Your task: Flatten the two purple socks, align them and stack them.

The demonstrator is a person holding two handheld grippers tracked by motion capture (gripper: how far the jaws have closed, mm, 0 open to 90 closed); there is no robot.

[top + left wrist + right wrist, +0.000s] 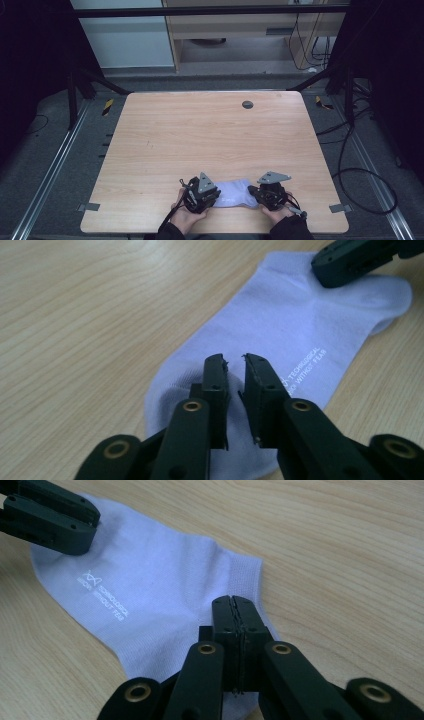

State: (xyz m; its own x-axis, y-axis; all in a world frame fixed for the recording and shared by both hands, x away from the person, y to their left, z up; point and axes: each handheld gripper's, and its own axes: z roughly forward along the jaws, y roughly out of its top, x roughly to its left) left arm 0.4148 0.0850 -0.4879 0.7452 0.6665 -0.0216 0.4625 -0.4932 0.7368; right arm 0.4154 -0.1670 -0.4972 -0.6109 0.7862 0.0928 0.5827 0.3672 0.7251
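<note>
A pale lavender ankle sock (pixel 232 192) lies flat near the table's front edge, with small white lettering on its side (pixel 280 325) (pixel 150 580). My left gripper (pixel 215 196) hovers over the toe end. Its jaws (pixel 234 360) stand a narrow gap apart with nothing between them. My right gripper (pixel 251 191) is at the cuff and heel end, its jaws (pixel 233 600) pressed together above the fabric, with no cloth visibly pinched. Each gripper also appears in the other's view: the right gripper (pixel 325 267) over the heel, the left gripper (pixel 85 527) on the toe.
The wooden table (pixel 200 135) has a dark round grommet (pixel 247 104) near its far edge. Grey tape tabs (pixel 88 206) (pixel 339 208) mark the front corners. Black frame posts and floor cables (pixel 350 170) flank the table.
</note>
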